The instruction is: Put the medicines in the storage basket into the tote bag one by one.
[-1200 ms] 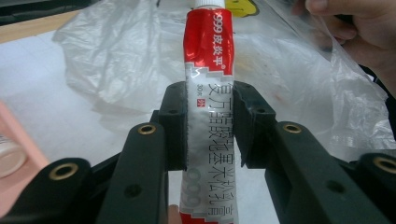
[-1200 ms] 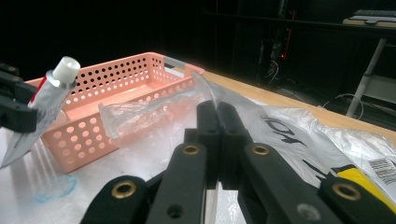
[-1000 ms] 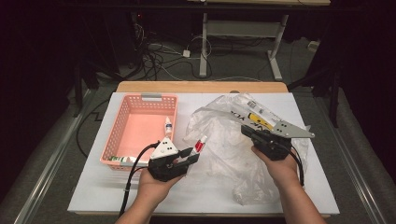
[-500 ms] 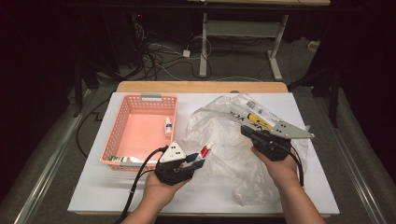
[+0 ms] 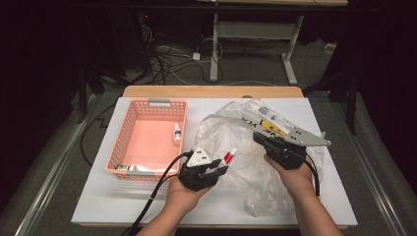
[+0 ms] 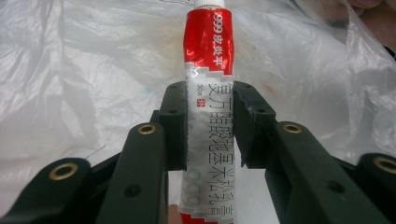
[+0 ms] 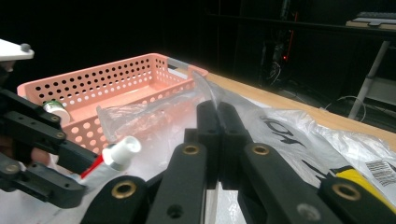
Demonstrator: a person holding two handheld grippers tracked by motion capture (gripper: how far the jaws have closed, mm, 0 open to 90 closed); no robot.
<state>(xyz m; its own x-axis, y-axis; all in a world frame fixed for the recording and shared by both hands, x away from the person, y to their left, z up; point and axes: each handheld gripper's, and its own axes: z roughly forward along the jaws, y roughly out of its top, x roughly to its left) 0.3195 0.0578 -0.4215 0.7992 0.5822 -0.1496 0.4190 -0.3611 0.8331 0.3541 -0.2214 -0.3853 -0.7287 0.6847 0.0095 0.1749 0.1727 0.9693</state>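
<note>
My left tongs (image 6: 210, 126) clamp the red-and-white tube (image 6: 208, 84). My right tongs (image 7: 218, 135) pinch the plastic bag (image 5: 255, 147) above the surface (image 5: 98, 206).

The left gripper (image 6: 210, 126) has its two black jaws pressed against the sides of a red and white ointment tube (image 6: 208, 93), which stands upright between them. The tube's red upper part, printed with "999" and Chinese characters, rises beyond the jaws and ends in a white cap at the far end. Behind and around it lies crumpled clear plastic bag (image 6: 93, 70). Part of a hand (image 6: 373, 9) shows far right.
</note>
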